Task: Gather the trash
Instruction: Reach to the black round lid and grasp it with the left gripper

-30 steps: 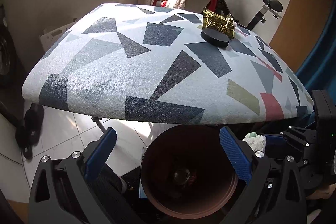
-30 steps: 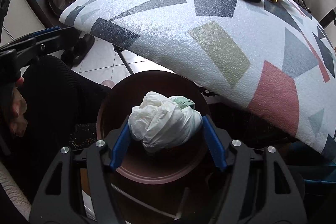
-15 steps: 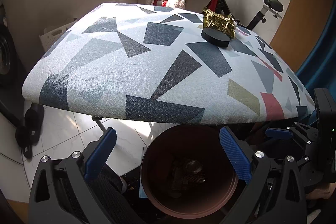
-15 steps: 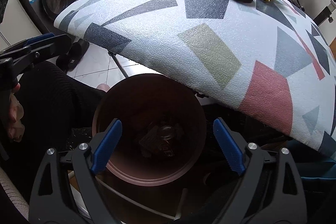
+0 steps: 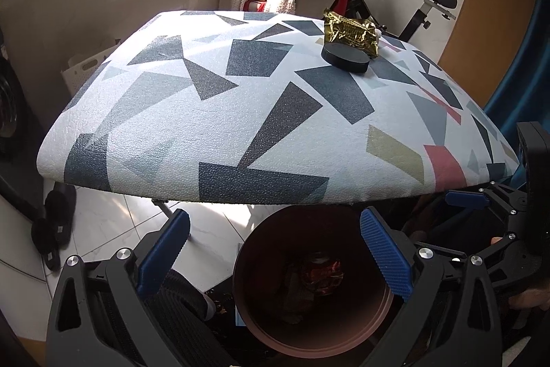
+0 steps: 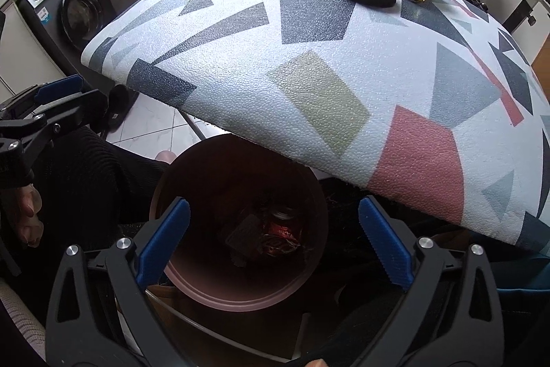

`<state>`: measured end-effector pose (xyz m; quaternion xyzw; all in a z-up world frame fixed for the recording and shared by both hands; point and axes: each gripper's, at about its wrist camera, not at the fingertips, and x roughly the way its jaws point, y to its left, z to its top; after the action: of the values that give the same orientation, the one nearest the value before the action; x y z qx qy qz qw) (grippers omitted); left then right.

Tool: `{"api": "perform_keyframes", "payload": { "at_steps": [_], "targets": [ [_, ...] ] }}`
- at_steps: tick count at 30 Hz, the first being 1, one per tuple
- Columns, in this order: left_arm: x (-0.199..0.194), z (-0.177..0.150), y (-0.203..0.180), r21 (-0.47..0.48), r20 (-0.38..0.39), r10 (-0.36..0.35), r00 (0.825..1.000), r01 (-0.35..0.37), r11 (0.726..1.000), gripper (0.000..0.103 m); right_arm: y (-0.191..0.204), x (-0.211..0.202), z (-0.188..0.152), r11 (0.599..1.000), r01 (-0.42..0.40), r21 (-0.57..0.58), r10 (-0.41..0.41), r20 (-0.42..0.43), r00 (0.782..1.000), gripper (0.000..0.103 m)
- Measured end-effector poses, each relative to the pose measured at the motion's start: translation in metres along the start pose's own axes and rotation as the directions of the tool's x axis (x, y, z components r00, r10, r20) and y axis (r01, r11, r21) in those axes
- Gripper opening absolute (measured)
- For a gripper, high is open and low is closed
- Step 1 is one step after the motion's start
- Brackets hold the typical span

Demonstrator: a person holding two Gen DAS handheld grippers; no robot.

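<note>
Claws: right claw [image 6: 273,241] spread, just been opening, nothing between; left claw [image 5: 273,251] spread, empty | bin [image 6: 240,293] below both, rim unobstructed | worktop [image 5: 261,191] edge just ahead | wrapper [image 5: 350,31], puck [image 5: 345,57] far on worktop

The left gripper [image 5: 273,250] hangs wide apart above the brown bin [image 5: 311,336]; dim trash, perhaps wrappers, lies inside. Far right on the patterned table [image 5: 213,126] sit a gold wrapper [image 5: 350,31] and black disc [image 5: 344,57].
</note>
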<state>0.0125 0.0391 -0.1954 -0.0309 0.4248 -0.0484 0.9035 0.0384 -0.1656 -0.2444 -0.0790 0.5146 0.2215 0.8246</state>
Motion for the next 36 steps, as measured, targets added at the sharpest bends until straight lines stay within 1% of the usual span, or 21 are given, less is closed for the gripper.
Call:
{"api": "perform_keyframes", "payload": {
  "at_steps": [4, 9, 11, 14, 18, 22, 24, 25, 26, 28, 31, 33, 36],
  "targets": [
    [-0.001, 0.011, -0.001, 0.005, 0.018, -0.012, 1.000, 0.012, 1.000, 0.097, -0.019, -0.006, 0.010, 0.998, -0.002, 0.055, 0.001, 0.027, 1.000, 0.097],
    [-0.002, 0.042, -0.001, 0.016, 0.067, -0.031, 0.997, 0.030, 0.999, 0.097, -0.050, -0.019, 0.030, 0.993, 0.066, 0.102, -0.075, 0.087, 0.993, 0.097],
    [-0.002, 0.059, -0.003, 0.030, 0.096, -0.047, 0.994, 0.044, 0.999, 0.097, -0.067, -0.025, 0.039, 0.986, 0.085, 0.143, -0.102, 0.118, 0.988, 0.097],
    [0.001, 0.083, -0.007, 0.060, 0.127, -0.072, 0.989, 0.064, 0.996, 0.097, -0.089, -0.030, 0.056, 0.974, 0.120, 0.194, -0.149, 0.143, 0.978, 0.097],
    [0.016, 0.116, -0.019, 0.114, 0.130, -0.117, 0.985, 0.102, 0.988, 0.097, -0.109, -0.035, 0.082, 0.955, 0.196, 0.223, -0.239, 0.187, 0.953, 0.097],
    [0.047, 0.142, -0.044, 0.211, 0.091, -0.170, 0.981, 0.148, 0.966, 0.097, -0.134, -0.042, 0.105, 0.943, 0.179, 0.280, -0.249, 0.240, 0.938, 0.097],
    [0.065, 0.153, -0.058, 0.257, 0.066, -0.191, 0.979, 0.168, 0.952, 0.097, -0.148, -0.043, 0.116, 0.940, 0.141, 0.312, -0.225, 0.251, 0.941, 0.097],
    [0.075, 0.158, -0.066, 0.279, 0.052, -0.195, 0.979, 0.173, 0.945, 0.097, -0.154, -0.043, 0.120, 0.937, 0.132, 0.324, -0.220, 0.252, 0.942, 0.097],
    [0.085, 0.163, -0.074, 0.301, 0.041, -0.197, 0.980, 0.175, 0.937, 0.097, -0.159, -0.043, 0.124, 0.931, 0.139, 0.338, -0.232, 0.252, 0.940, 0.097],
    [0.106, 0.173, -0.090, 0.344, 0.025, -0.190, 0.982, 0.170, 0.924, 0.097, -0.168, -0.043, 0.131, 0.923, 0.156, 0.353, -0.256, 0.258, 0.932, 0.097],
    [0.142, 0.190, -0.108, 0.370, -0.006, -0.160, 0.987, 0.151, 0.917, 0.097, -0.179, -0.041, 0.137, 0.916, 0.155, 0.371, -0.264, 0.266, 0.927, 0.097],
    [0.163, 0.198, -0.117, 0.400, -0.002, -0.116, 0.993, 0.107, 0.910, 0.097, -0.188, -0.039, 0.139, 0.908, 0.143, 0.393, -0.260, 0.263, 0.929, 0.097],
    [0.191, 0.207, -0.127, 0.425, -0.046, -0.109, 0.993, 0.119, 0.897, 0.097, -0.203, -0.035, 0.137, 0.897, 0.111, 0.427, -0.238, 0.255, 0.937, 0.097]
  ]
}}
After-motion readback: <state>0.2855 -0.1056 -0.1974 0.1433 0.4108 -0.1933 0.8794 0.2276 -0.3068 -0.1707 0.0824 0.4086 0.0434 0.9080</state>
